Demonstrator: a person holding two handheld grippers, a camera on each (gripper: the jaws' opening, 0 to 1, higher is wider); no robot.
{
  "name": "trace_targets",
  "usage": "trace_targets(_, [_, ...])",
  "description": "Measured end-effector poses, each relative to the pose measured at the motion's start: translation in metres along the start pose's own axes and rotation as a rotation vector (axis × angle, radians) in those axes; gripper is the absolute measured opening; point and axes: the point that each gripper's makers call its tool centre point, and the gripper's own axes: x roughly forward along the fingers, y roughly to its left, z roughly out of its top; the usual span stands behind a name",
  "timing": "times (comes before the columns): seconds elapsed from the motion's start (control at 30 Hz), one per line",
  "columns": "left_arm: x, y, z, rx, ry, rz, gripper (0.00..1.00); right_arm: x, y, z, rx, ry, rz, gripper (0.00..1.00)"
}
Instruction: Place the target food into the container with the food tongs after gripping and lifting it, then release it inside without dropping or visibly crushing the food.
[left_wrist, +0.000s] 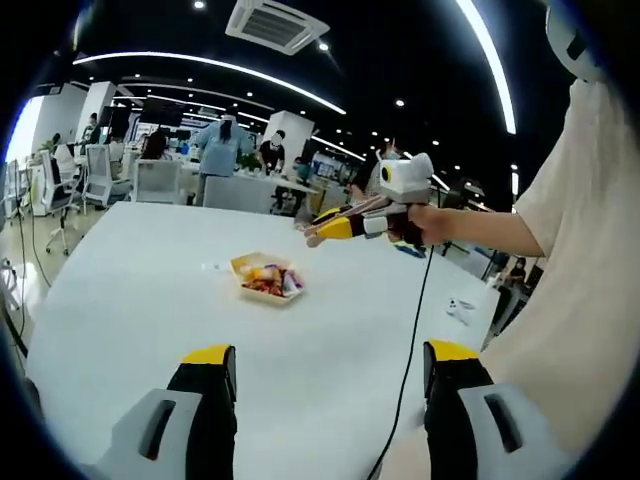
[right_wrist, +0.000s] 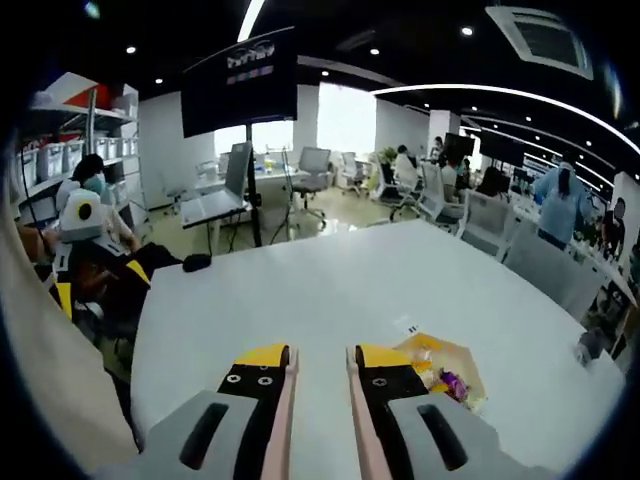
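A shallow yellow container (left_wrist: 266, 277) of mixed food sits mid-way across the white table (left_wrist: 150, 300), as the right gripper (left_wrist: 322, 228), jaws nearly closed with pale tongs between, hovers above and the left gripper (left_wrist: 330, 365) stands spread.

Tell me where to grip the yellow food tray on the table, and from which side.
Grip the yellow tray by its raised rim, probably at the bare near corner, coming in low from the side so one jaw slips inside the wall. The rim looks thin and the middle holds food, so avoid a top-down grab.
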Motion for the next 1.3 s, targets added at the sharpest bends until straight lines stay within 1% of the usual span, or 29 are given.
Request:
trace_targets(0.13, [0.002,-0.004,-0.001,0.004,0.003,-0.011,0.76,-0.003,0.006,-0.007,-0.002,0.008,-0.001,0.25])
trace_targets(0.27, [0.003,-0.007,-0.002,0.006,0.009,-0.022,0.76,-0.005,0.015,-0.007,0.007,-0.003,0.010,0.25])
trace_targets(0.37, [0.003,-0.009,-0.002,0.008,0.011,-0.029,0.76,-0.007,0.024,-0.006,0.020,-0.021,0.037,0.25])
trace_targets(0.57, [0.005,-0.011,-0.001,0.022,0.020,-0.046,0.76,-0.012,0.049,-0.005,0.037,-0.053,0.107,0.25])
trace_targets(0.7, [0.006,-0.012,-0.001,0.025,0.022,-0.053,0.75,-0.015,0.061,-0.004,0.062,-0.082,0.136,0.25])
trace_targets(1.07, [0.011,-0.019,-0.002,0.046,0.040,-0.092,0.74,-0.025,0.091,-0.009,0.100,-0.127,0.211,0.26])
trace_targets(1.1, [0.011,-0.020,-0.003,0.051,0.045,-0.100,0.74,-0.027,0.093,-0.009,0.104,-0.133,0.219,0.26])
trace_targets(1.2, [0.011,-0.025,-0.002,0.060,0.048,-0.125,0.68,-0.033,0.105,-0.003,0.124,-0.164,0.250,0.26])
trace_targets(1.3, [0.012,-0.025,0.000,0.067,0.049,-0.134,0.68,-0.036,0.109,-0.001,0.133,-0.179,0.259,0.26])
